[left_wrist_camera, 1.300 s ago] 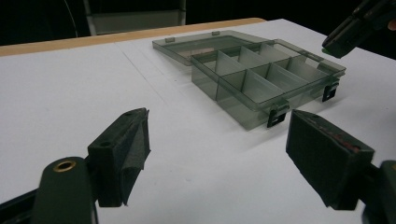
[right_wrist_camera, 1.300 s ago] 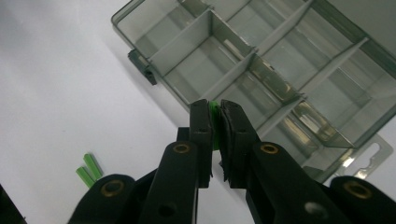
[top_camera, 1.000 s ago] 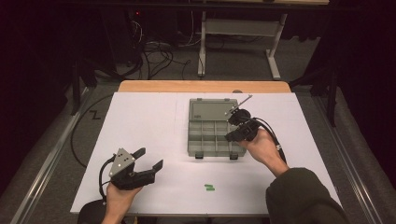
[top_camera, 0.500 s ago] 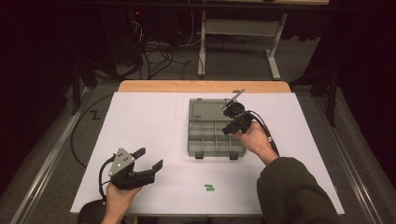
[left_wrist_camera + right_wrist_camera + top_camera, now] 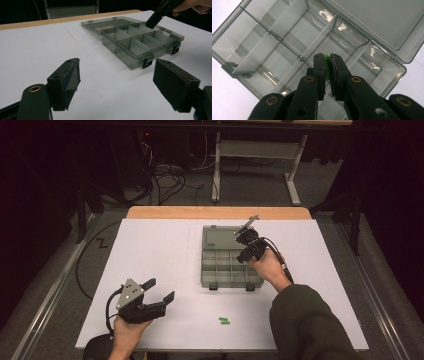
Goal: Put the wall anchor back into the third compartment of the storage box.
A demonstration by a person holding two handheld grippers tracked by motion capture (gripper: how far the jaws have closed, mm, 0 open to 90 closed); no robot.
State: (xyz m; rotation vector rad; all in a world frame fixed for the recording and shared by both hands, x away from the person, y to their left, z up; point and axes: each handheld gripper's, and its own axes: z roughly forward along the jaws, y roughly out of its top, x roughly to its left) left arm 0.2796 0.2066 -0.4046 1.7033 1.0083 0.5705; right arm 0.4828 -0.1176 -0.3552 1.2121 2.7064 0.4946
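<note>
While left gripper (image 5: pixel 162 292) idle, right gripper (image 5: pixel 326 60) lower over box (image 5: pixel 220 275)

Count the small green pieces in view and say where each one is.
3. Two green pieces lie side by side on the white table, nearer the person than the compartment box. One green piece is pinched in the right claw above the box. Others may be hidden.

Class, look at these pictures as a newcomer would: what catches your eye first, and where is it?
First, the open grey compartment box lying mid-table on the white table cover, its lid folded flat behind it. Next, the right tongs, poised over the box's compartments and shut on a small bright green piece. Then the left tongs, open at the table's near left, and two more green pieces lying near the front edge.
</note>
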